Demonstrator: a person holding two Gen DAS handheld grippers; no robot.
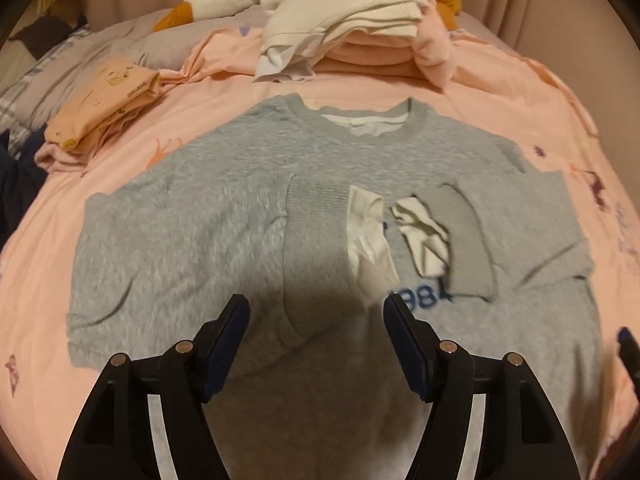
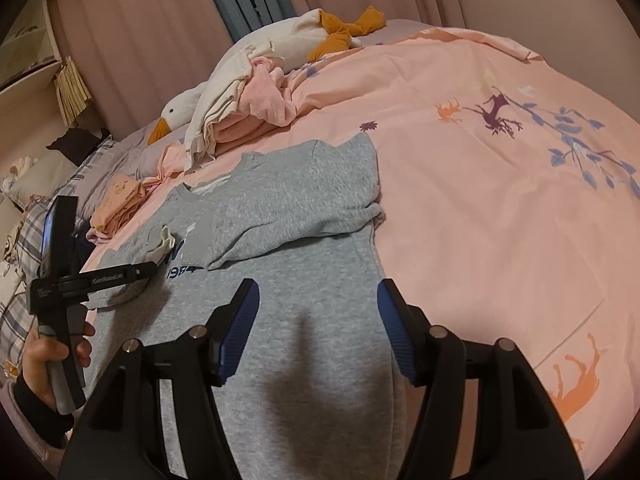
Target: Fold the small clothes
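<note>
A grey sweatshirt [image 1: 192, 232] with blue print lies flat on the pink bedspread [image 1: 500, 92], neck away from me. Both sleeves are folded in over the chest, their grey cuffs with white inner cuffs [image 1: 370, 240] nearly meeting. My left gripper [image 1: 316, 314] is open and empty, hovering over the shirt's lower middle. My right gripper [image 2: 318, 300] is open and empty above the shirt's [image 2: 304, 200] lower right hem. In the right wrist view the left gripper [image 2: 60, 268] appears at the left, held in a hand.
A pile of white and pink clothes [image 1: 360, 28] and a plush goose [image 1: 224, 0] lie beyond the collar. A folded peach garment [image 1: 104, 108] sits at the left. The printed bedspread [image 2: 520, 208] stretches to the right. Curtains hang behind the bed.
</note>
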